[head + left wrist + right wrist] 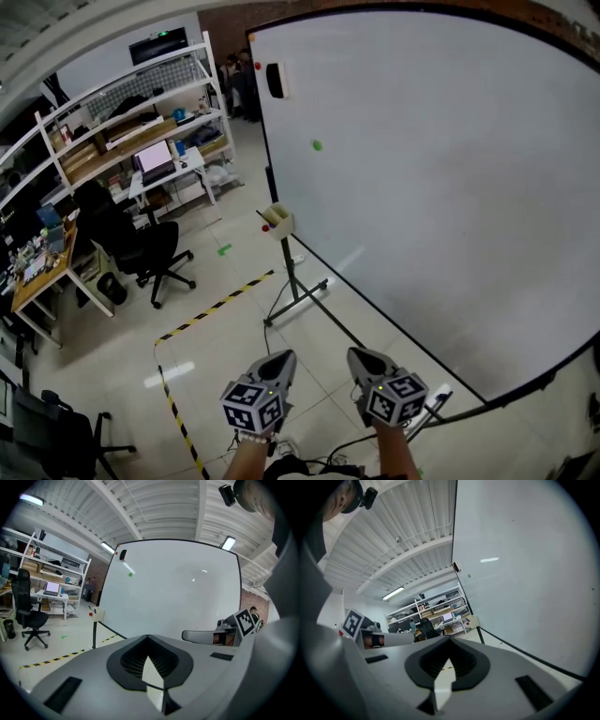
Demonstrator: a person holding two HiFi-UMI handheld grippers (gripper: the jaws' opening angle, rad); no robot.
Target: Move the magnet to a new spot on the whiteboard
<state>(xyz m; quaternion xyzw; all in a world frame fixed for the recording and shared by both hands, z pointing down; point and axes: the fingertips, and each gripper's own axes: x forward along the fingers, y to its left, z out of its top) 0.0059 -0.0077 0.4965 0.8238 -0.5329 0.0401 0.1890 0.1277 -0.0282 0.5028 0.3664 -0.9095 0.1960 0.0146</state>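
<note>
Forearms [246, 459] (seen only in the head view) carry the left gripper [286, 357] and right gripper [356, 355], both clenched on nothing. Beyond, by the lower corner of the whiteboard [450, 187], a box [280, 223] holds a red piece [266, 226]. Farther, the green magnet [317, 145] sticks high on the board.

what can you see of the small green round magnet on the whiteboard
The small green round magnet shows as a bright green dot, too small to tell its material. It sits flat against the large white whiteboard, in the board's upper left in the head view, below and right of a black block near the top corner. Only the board touches it; the left gripper and right gripper are well away from it.
</note>
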